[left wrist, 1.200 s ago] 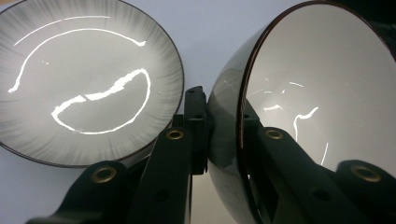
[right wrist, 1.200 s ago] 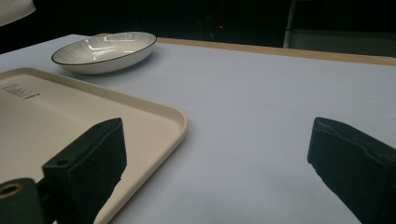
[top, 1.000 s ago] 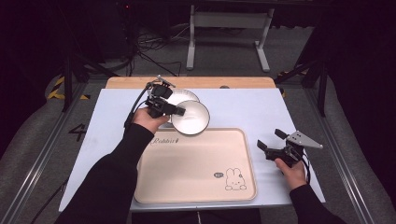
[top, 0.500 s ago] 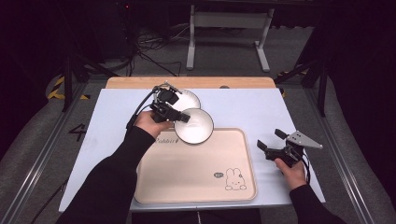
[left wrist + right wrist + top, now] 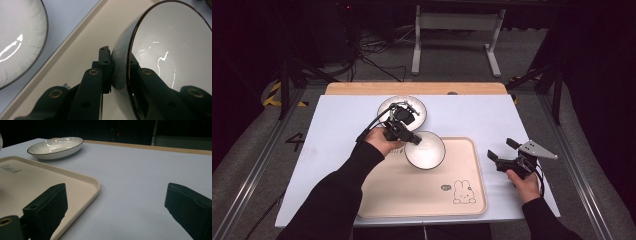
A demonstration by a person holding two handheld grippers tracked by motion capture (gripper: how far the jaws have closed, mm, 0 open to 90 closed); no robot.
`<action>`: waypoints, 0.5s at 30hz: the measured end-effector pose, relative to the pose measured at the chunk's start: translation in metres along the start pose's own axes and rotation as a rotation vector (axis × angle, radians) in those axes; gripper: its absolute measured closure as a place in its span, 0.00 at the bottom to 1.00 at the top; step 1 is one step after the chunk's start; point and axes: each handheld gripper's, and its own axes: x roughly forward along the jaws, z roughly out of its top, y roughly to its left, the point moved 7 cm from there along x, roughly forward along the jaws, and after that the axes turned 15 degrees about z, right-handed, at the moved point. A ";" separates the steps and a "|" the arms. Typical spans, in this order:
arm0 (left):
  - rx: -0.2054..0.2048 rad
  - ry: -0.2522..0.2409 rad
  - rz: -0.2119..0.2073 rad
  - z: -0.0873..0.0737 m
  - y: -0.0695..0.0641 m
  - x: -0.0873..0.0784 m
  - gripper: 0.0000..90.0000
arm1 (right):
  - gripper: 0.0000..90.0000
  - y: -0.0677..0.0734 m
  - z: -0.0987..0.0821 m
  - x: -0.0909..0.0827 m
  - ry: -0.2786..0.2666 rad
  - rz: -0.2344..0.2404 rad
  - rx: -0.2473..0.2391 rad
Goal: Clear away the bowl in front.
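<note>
A white bowl with a dark rim [image 5: 427, 151] hangs tilted over the back of the cream tray [image 5: 412, 195]. My left gripper [image 5: 411, 139] is shut on its rim. In the left gripper view the jaws pinch the bowl [image 5: 170, 50] wall, one outside and one inside, at my left gripper [image 5: 119, 56]. My right gripper [image 5: 501, 149] rests on the table just right of the tray, open, with nothing between its fingers. The right gripper view shows my right gripper [image 5: 117, 197] wide apart above bare tabletop beside the tray [image 5: 37, 180] corner.
A shallow white plate [image 5: 386, 107] sits on the blue-white table behind the tray, close to my left hand; the same plate [image 5: 56, 146] shows far off, and the plate [image 5: 17, 37] lies beside the tray edge. A rabbit drawing [image 5: 463, 192] marks the tray's near right corner.
My left hand has carried the bowl from beside the plate to the right and toward me, lower, over the tray's back part. The right gripper has stayed put.
</note>
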 end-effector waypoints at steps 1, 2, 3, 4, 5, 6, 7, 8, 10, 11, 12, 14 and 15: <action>0.000 0.000 0.000 0.000 0.000 0.000 0.91 | 0.06 0.000 0.000 0.000 0.000 0.000 0.000; 0.008 0.006 0.002 -0.001 -0.002 0.002 0.91 | 0.06 0.000 0.000 0.000 0.000 -0.001 0.000; 0.017 0.013 0.004 -0.001 -0.003 0.003 0.91 | 0.06 0.000 0.000 0.000 0.000 -0.001 0.000; 0.034 0.028 -0.001 -0.003 -0.006 0.006 0.91 | 0.06 0.000 0.000 0.000 0.000 -0.001 0.000; 0.037 0.035 -0.004 -0.004 -0.008 0.008 0.91 | 0.06 0.000 0.000 0.000 0.000 0.000 -0.001; 0.046 0.046 -0.002 -0.005 -0.009 0.009 0.91 | 0.06 0.000 0.000 0.000 -0.001 -0.001 0.000; 0.052 0.050 -0.003 -0.006 -0.010 0.011 0.91 | 0.06 0.000 0.000 0.000 0.000 0.000 -0.001; 0.052 0.050 -0.003 -0.006 -0.010 0.011 0.91 | 0.06 0.000 0.000 0.000 0.000 0.000 -0.001; 0.072 0.069 0.004 -0.007 -0.012 0.014 0.91 | 0.06 0.000 0.000 0.000 0.000 0.000 0.001; 0.083 0.079 0.006 -0.008 -0.013 0.016 0.91 | 0.06 0.000 0.000 0.000 0.000 0.000 -0.001; 0.083 0.084 0.005 -0.009 -0.014 0.017 0.91 | 0.06 0.000 0.000 0.000 0.000 0.000 0.000; 0.090 0.090 -0.001 -0.010 -0.015 0.019 0.91 | 0.06 0.000 0.000 0.000 -0.002 0.001 0.000; 0.090 0.090 -0.001 -0.010 -0.015 0.019 0.91 | 0.06 0.000 0.000 0.000 -0.002 0.001 0.000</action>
